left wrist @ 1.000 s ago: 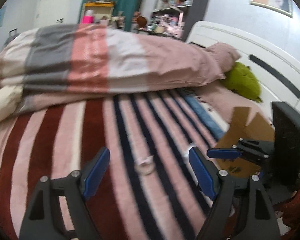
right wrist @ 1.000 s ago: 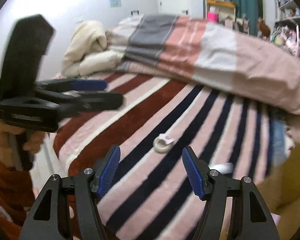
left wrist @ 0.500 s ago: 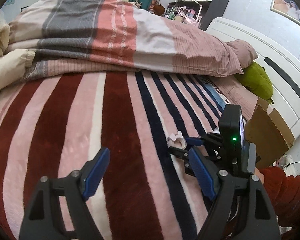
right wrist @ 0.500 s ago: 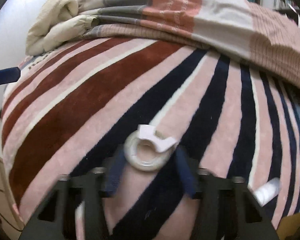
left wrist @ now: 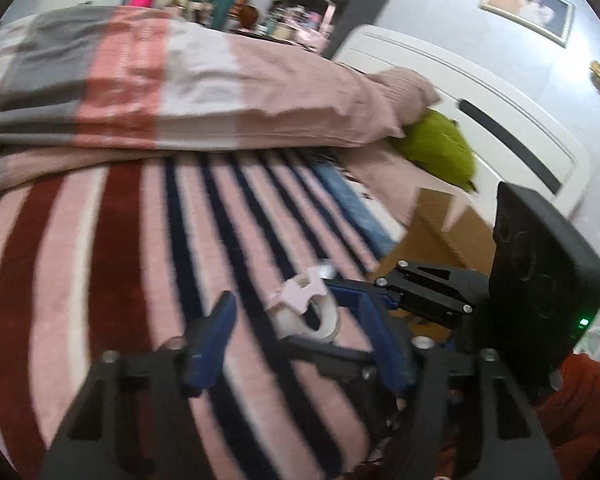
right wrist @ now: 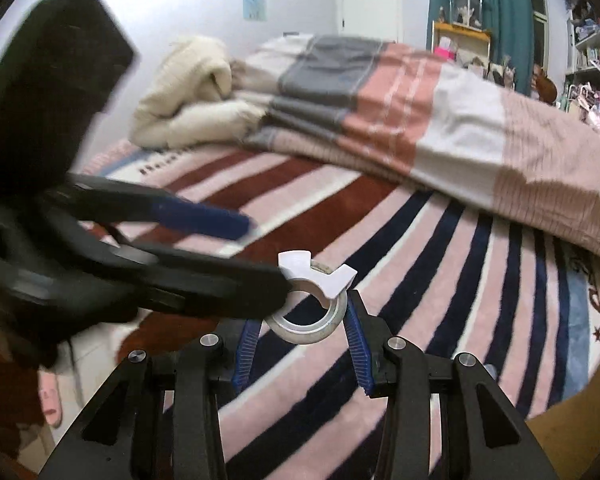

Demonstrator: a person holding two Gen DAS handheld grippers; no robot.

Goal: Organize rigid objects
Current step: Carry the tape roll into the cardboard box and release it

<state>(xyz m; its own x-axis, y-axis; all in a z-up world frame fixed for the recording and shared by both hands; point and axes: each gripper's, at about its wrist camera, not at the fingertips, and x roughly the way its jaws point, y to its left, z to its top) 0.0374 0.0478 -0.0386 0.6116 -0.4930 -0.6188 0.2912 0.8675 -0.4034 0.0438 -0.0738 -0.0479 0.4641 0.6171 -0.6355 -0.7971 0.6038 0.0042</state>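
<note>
A roll of clear tape (right wrist: 308, 322) with a white plastic clip on top is lifted off the striped blanket (right wrist: 440, 300). My right gripper (right wrist: 302, 316) is shut on it, blue pads against both sides. My left gripper (right wrist: 266, 256) reaches in from the left, and its lower finger (right wrist: 220, 284) touches the roll's side. In the left wrist view the tape roll (left wrist: 306, 314) sits between the jaws of my left gripper (left wrist: 296, 302). These jaws are closing, with a gap still showing beside the roll. The right gripper (left wrist: 332, 320) comes in from the right.
An open cardboard box (left wrist: 432, 240) stands at the bed's right edge, below a white headboard (left wrist: 500, 120) and a green pillow (left wrist: 440, 152). A folded duvet (right wrist: 380, 108) and a cream blanket (right wrist: 188, 92) lie across the far side. A small white item (left wrist: 326, 269) rests on the blanket.
My right gripper dropped onto the tape roll, shut on it and lifted it. My left gripper swung in towards the roll and its jaws narrowed.
</note>
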